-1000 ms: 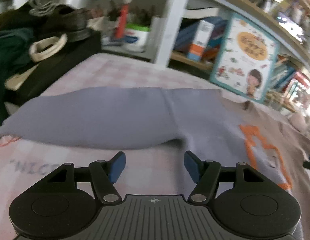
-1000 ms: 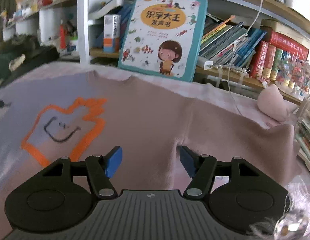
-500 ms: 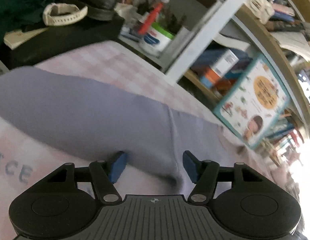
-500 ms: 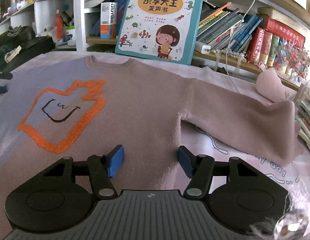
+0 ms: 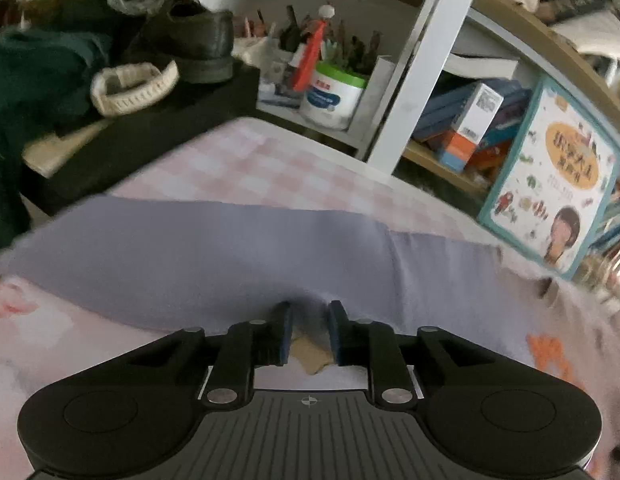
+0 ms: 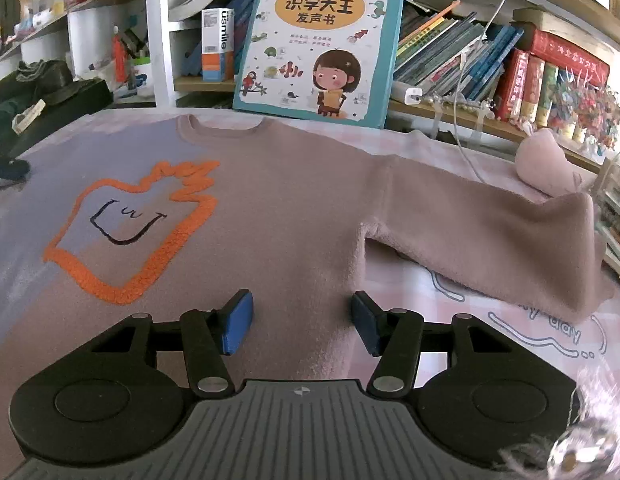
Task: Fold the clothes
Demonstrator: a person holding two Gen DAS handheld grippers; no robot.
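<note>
A: Where's the sweater [image 6: 294,208]?

B: Spread flat, face up, on the pink checked tabletop [image 5: 294,168], collar toward the shelf and the picture book [image 6: 317,40], both sleeves out to the sides.

A: And the left hand-held gripper [image 5: 308,330]?

B: Its jaws are nearly closed, pinching the lower edge of the lavender sleeve [image 5: 214,256] near the armpit. Only a thin bite of cloth sits between the pads.

A: The right hand-held gripper [image 6: 302,322]?

B: Wide open, holding nothing, hovering over the body near the other armpit, beside the pink sleeve [image 6: 489,236].

A: What could go wrong?

B: I'd judge that shallow pinch may slip once the sleeve lifts, dropping it mid-fold. It could also be catching only the top layer, so the sleeve would twist. And with the right side unheld, pulling may drag the whole sweater askew.
</note>
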